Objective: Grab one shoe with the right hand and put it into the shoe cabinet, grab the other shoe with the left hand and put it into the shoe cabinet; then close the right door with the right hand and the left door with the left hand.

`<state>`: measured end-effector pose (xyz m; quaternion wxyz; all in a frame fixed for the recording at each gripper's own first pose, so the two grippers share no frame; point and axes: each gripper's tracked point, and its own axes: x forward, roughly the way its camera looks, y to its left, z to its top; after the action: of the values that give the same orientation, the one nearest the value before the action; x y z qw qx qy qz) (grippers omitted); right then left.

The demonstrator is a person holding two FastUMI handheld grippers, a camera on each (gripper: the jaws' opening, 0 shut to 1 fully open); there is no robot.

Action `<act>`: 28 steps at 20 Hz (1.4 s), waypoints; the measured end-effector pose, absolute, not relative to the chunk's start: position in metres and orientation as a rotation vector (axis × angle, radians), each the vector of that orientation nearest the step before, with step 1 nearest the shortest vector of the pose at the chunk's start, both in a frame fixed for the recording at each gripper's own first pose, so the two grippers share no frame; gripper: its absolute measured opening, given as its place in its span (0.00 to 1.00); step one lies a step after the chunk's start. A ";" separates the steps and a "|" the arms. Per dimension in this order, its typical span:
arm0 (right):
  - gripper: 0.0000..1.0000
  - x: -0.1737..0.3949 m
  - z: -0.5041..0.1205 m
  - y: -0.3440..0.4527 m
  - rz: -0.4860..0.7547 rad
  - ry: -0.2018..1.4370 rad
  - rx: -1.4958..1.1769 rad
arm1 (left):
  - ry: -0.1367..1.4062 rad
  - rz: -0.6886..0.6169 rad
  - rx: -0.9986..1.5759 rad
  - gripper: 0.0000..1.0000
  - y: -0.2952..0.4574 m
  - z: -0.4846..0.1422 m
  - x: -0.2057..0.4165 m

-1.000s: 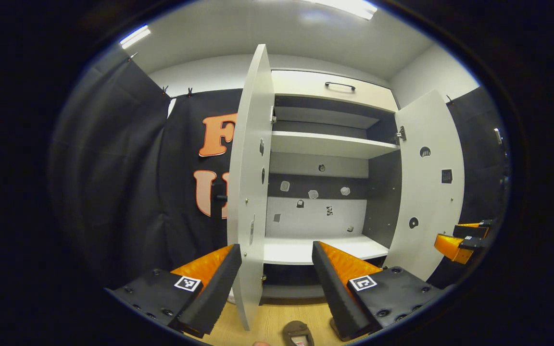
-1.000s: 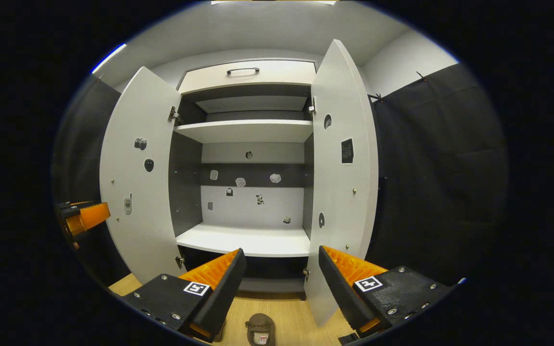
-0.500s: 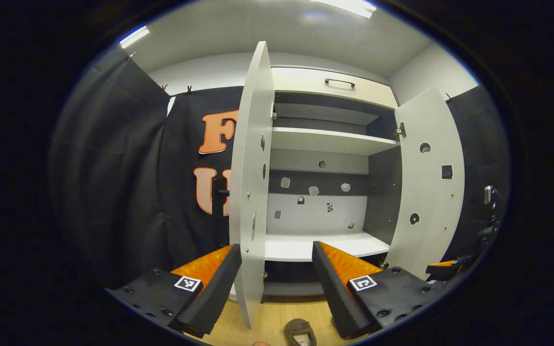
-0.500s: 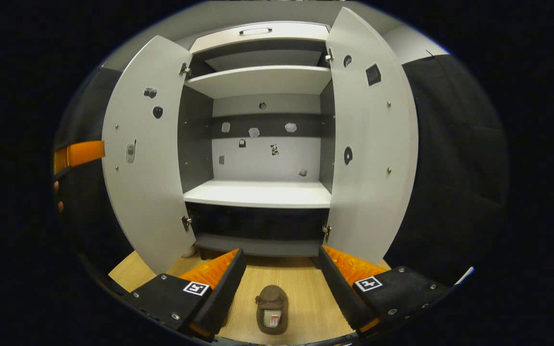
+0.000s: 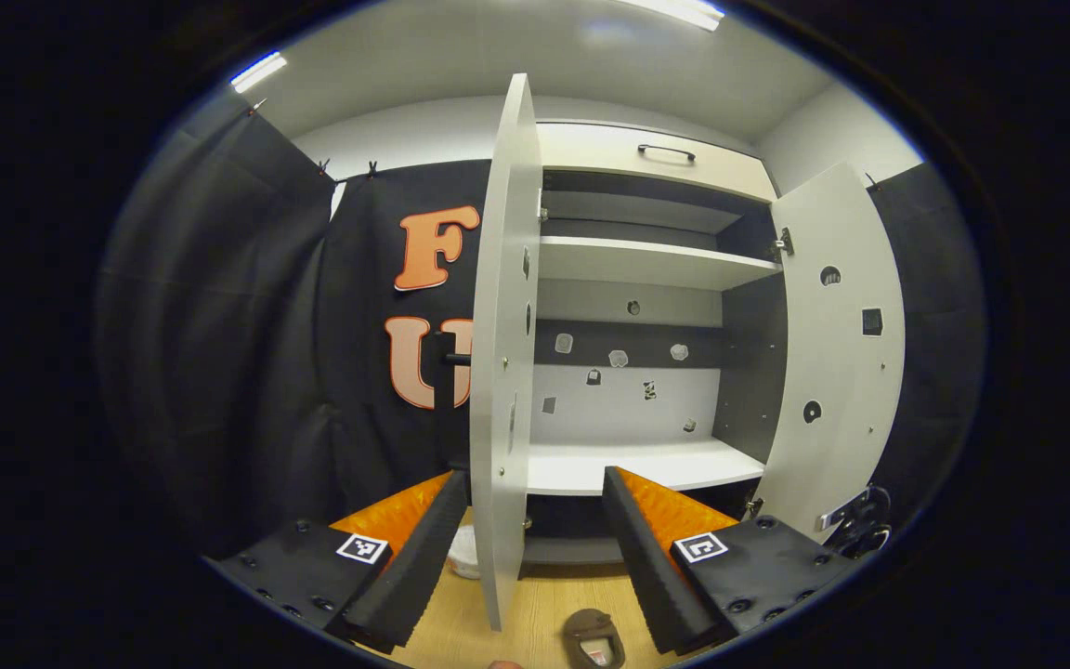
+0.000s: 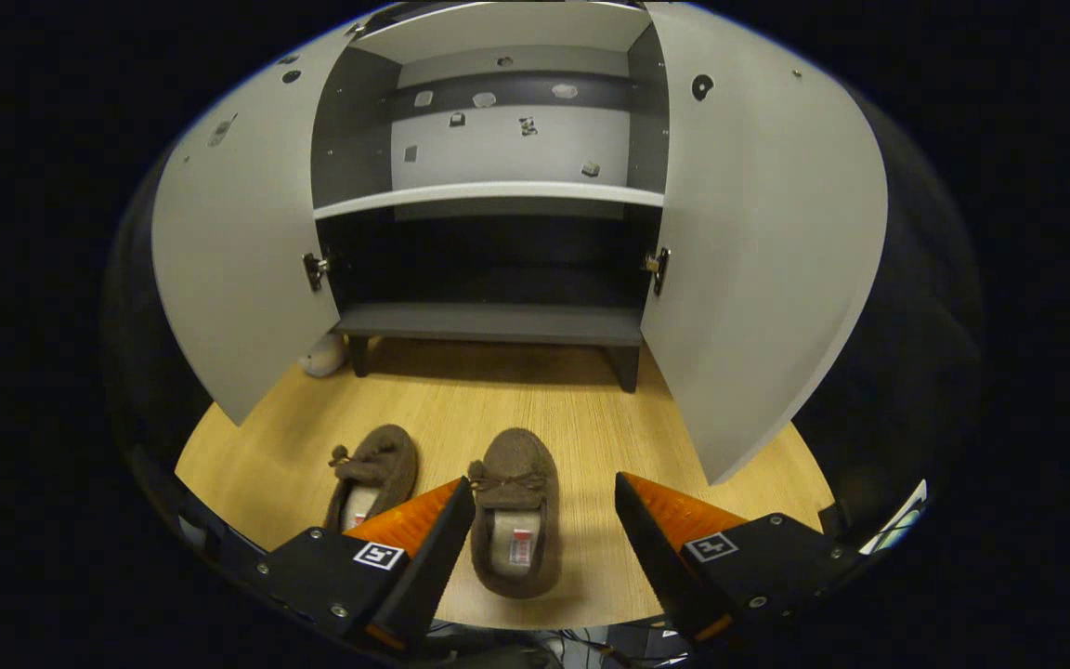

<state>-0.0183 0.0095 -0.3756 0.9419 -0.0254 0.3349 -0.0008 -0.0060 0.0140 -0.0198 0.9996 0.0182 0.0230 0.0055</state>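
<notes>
Two brown slippers lie side by side on the wooden floor in front of the cabinet in the right gripper view: the right slipper (image 6: 514, 506) and the left slipper (image 6: 370, 475), toes toward the cabinet. My right gripper (image 6: 542, 548) hangs open above the right slipper, which lies between its fingers without contact. The shoe cabinet (image 6: 492, 193) has both doors wide open: left door (image 6: 238, 242), right door (image 6: 763, 232). My left gripper (image 5: 533, 548) is open, straddling the edge of the left door (image 5: 502, 353); one slipper (image 5: 593, 636) shows below it.
The cabinet (image 5: 637, 279) has white shelves, a dark bottom compartment (image 6: 489, 269) and a top drawer with a handle (image 5: 668, 150). A small white object (image 6: 321, 356) sits on the floor by the cabinet's left foot. Black cloth walls stand on both sides.
The right gripper has tilted down and dropped toward the floor, bringing both slippers into view between and beside its fingers. The left gripper has shifted only slightly.
</notes>
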 end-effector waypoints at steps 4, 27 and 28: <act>0.89 -0.021 -0.436 0.002 -0.029 0.802 -0.055 | 0.061 0.029 0.044 0.99 0.021 -0.025 -0.008; 0.00 0.030 -0.391 0.002 -0.091 0.722 0.009 | 0.042 0.081 0.083 0.99 0.035 -0.023 -0.016; 0.01 0.035 -0.373 0.002 -0.086 0.697 0.013 | 0.035 0.075 0.085 0.99 0.033 -0.022 -0.016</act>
<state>0.0347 0.0022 -0.3733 0.9389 0.0062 0.3416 -0.0424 -0.0160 0.0326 -0.0218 0.9982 0.0423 0.0176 0.0377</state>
